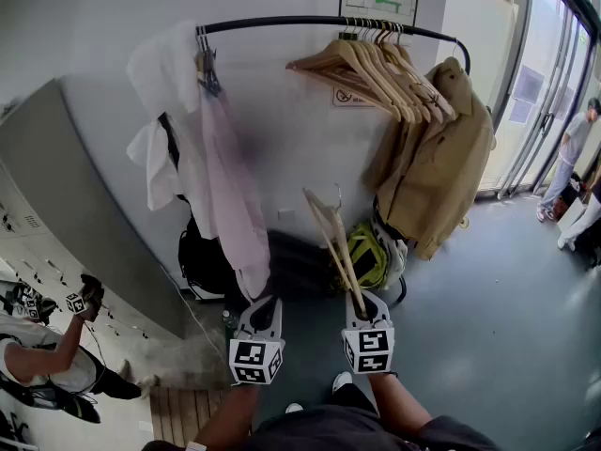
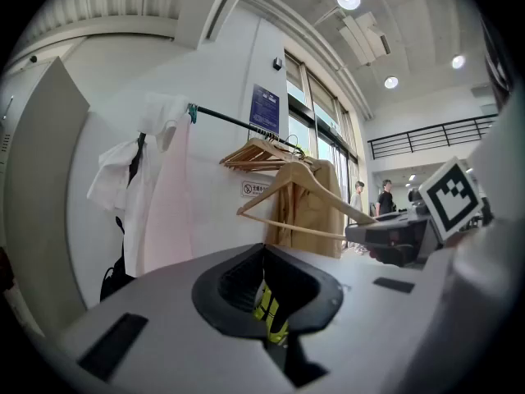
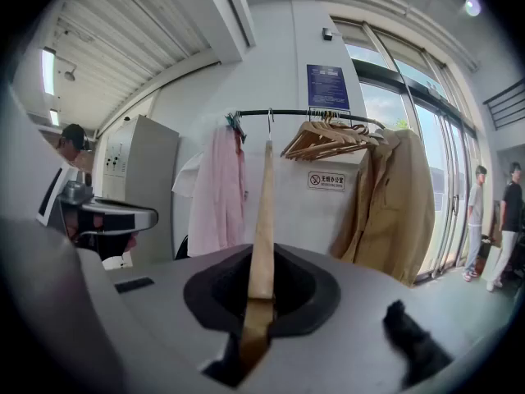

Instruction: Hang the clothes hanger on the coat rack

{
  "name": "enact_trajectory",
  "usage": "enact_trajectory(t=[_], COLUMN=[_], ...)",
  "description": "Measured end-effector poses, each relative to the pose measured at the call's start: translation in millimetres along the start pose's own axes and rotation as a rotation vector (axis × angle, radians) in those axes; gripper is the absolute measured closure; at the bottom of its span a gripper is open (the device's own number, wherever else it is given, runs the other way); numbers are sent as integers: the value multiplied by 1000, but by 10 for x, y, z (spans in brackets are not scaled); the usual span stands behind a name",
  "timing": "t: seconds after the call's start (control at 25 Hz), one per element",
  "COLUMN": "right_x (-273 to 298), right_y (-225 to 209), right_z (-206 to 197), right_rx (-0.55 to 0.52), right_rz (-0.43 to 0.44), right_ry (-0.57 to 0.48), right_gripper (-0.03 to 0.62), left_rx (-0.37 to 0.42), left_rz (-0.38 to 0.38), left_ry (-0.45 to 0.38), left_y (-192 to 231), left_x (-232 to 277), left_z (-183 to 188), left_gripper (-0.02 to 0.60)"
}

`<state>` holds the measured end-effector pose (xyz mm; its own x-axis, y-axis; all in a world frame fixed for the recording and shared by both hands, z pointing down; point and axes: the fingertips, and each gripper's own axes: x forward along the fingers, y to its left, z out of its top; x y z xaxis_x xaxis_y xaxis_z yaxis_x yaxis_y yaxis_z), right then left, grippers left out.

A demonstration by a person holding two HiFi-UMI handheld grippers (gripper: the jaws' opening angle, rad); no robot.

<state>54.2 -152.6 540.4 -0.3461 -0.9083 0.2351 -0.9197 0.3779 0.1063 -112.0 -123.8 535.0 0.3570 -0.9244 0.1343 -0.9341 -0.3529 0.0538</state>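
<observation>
Between the jaws of the right gripper [image 3: 259, 298] sits one arm-end of the wooden clothes hanger [image 3: 264, 212], pinched firmly, the rest rising upright to its small wire hook [image 3: 269, 125]. The left gripper [image 2: 275, 306] stands just beside it, its jaws only a narrow slit apart with nothing in them. Wood like this should be light and stiff, so it will not flex, but held by one tip it may well pivot or slip on the smooth finish; a hold nearer the neck would probably steady it. Beyond, the coat rack [image 1: 282, 21] has bare rail between the pink garment [image 1: 230, 186] and the bunched hangers [image 1: 376, 64], well above the hook.
</observation>
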Motion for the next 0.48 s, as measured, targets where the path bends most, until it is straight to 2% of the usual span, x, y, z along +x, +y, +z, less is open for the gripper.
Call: enact_trajectory(t=[0.24,0.48], right_x=[561,1170], right_y=[-232,-466], right_z=[210,564], right_rx=[2,-15], right_rz=[30,91], right_ry=[-6,9], right_gripper=[559,559], left_rx=[-1,-10], left_rz=[32,109], left_ry=[-3,-15], left_y=[138,335], left_x=[482,946], left_z=[51,159], left_gripper=[572,572])
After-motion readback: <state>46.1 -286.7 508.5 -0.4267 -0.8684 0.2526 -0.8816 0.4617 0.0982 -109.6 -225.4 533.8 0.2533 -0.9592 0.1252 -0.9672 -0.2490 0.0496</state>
